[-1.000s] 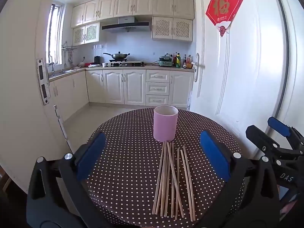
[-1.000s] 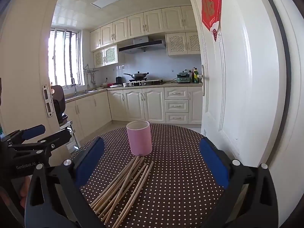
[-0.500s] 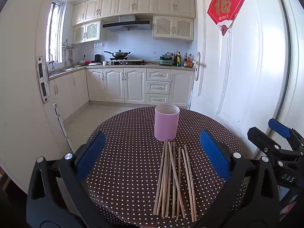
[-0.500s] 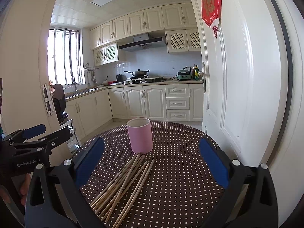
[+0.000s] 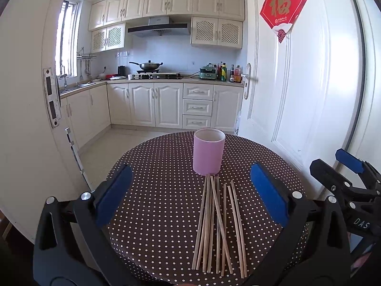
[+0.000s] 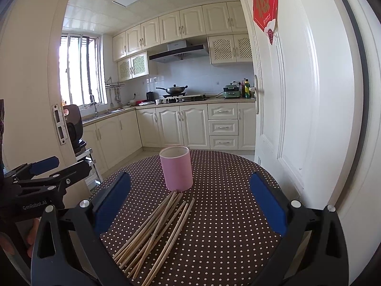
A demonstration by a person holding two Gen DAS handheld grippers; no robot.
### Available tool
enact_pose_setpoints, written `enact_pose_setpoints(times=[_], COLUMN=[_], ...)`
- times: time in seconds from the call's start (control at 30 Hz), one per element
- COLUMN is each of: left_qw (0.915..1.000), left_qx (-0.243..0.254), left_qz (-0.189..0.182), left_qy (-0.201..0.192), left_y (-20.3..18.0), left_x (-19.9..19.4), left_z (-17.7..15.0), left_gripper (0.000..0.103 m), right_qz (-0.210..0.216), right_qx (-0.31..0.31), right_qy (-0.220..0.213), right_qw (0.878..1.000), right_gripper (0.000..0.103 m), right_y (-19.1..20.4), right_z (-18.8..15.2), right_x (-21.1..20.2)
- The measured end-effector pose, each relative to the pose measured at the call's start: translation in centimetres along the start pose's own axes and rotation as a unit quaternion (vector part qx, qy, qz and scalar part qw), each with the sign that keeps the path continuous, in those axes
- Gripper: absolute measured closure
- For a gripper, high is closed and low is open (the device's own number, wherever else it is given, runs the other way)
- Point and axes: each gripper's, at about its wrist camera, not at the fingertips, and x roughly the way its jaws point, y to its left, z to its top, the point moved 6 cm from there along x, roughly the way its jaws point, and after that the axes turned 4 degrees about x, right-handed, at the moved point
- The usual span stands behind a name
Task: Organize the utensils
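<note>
A pink cylindrical cup point(image 5: 208, 154) point(image 6: 176, 168) stands upright and empty near the middle of a round table. Several wooden chopsticks point(image 5: 218, 224) point(image 6: 154, 232) lie loose on the cloth just in front of it, fanned out toward me. My left gripper point(image 5: 190, 200) hovers above the near edge, open, with the chopsticks between its blue pads and nothing held. My right gripper point(image 6: 189, 205) is open too, to the right of the chopsticks. Each gripper shows at the edge of the other's view: the right gripper point(image 5: 343, 178) and the left gripper point(image 6: 45, 169).
The round table point(image 5: 152, 166) point(image 6: 226, 190) wears a brown cloth with white dots. A white door point(image 5: 297, 83) with a red paper ornament point(image 5: 284, 7) stands close on the right. A door frame point(image 5: 28, 95) is at the left. Kitchen cabinets and a stove lie beyond.
Both views have tilted up a little, so the cup and chopsticks sit slightly lower in frame. Nothing on the table has moved and both grippers stay open.
</note>
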Motion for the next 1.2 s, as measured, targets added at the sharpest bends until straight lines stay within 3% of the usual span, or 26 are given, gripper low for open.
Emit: enact_pose_setpoints(times=[1.2], left_qw=[0.9999], left_qx=[0.003], left_qz=[0.002], left_qy=[0.013], left_y=[-0.1], left_x=[1.3], left_z=[-0.1], left_gripper=[0.005], right_qz=[-0.002], right_qx=[0.007], right_qy=[0.017], right_qw=[1.0], right_gripper=[0.007], right_y=[-0.1], right_z=[-0.4], right_x=[1.1])
